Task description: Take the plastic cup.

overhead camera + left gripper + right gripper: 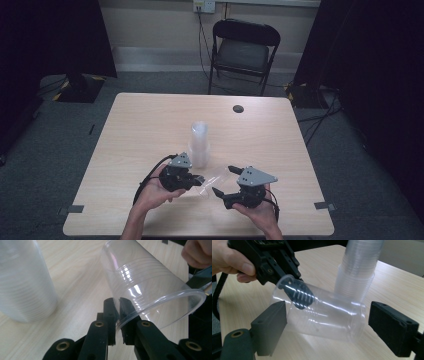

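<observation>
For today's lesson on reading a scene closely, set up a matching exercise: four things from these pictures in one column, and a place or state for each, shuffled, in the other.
Things
1. single clear cup
2. stack of clear cups
3. left gripper
4. right gripper

Places or states
A. jaws wide open
B. stands upright on the table
C. lies tilted on its side
D. jaws pinched on a cup's rim

Pairs: 1-C, 2-B, 3-D, 4-A

Cup stack (199, 144) blocks behind; far table (150, 115) free
</observation>
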`<state>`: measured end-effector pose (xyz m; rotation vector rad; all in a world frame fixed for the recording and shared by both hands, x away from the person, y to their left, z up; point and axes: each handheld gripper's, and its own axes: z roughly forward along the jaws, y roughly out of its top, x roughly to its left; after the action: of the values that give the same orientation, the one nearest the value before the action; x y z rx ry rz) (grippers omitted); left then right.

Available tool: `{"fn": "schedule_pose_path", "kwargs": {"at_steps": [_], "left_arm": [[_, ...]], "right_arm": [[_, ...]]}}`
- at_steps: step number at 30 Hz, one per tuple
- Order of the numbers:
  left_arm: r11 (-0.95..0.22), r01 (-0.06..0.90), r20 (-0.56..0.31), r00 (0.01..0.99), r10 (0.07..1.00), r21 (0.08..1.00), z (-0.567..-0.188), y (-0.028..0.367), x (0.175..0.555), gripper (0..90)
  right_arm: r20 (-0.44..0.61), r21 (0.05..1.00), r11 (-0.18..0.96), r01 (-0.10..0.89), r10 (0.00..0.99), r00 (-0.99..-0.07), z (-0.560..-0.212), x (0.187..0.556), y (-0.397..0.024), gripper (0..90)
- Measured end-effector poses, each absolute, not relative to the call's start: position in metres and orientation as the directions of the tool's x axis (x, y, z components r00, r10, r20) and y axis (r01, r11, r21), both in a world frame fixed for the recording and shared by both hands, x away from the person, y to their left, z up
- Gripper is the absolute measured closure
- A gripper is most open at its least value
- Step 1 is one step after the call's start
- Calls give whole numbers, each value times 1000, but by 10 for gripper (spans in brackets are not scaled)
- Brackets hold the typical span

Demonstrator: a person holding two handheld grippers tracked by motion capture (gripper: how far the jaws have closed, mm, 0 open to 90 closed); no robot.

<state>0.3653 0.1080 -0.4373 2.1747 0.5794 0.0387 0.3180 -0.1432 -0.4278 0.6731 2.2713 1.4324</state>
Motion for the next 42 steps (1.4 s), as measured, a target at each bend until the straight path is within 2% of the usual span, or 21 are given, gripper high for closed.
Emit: {"fn": "schedule_pose_path", "kwargs": {"at_steps": [6,16,23,33,42], "left_arm": [[-534,396,-190,896,401,747,-440,107,368,844],[-482,412,-219,887,408,773,-436,116,370,855],[-427,441,-261,871,417,789,-435,119,376,867],[-411,492,-313,847,431,768,-435,114,381,867],[-420,487,-303,849,432,766,-428,104,381,866]], "right_arm": [[-68,900,400,173,521,-851,-431,320,-136,147],[-102,889,437,137,480,-871,-434,320,-131,135],[-149,867,484,121,483,-863,-440,318,-123,128],[-179,846,519,121,491,-853,-446,319,-110,138],[-200,844,526,110,498,-844,-442,320,-104,150]]}}
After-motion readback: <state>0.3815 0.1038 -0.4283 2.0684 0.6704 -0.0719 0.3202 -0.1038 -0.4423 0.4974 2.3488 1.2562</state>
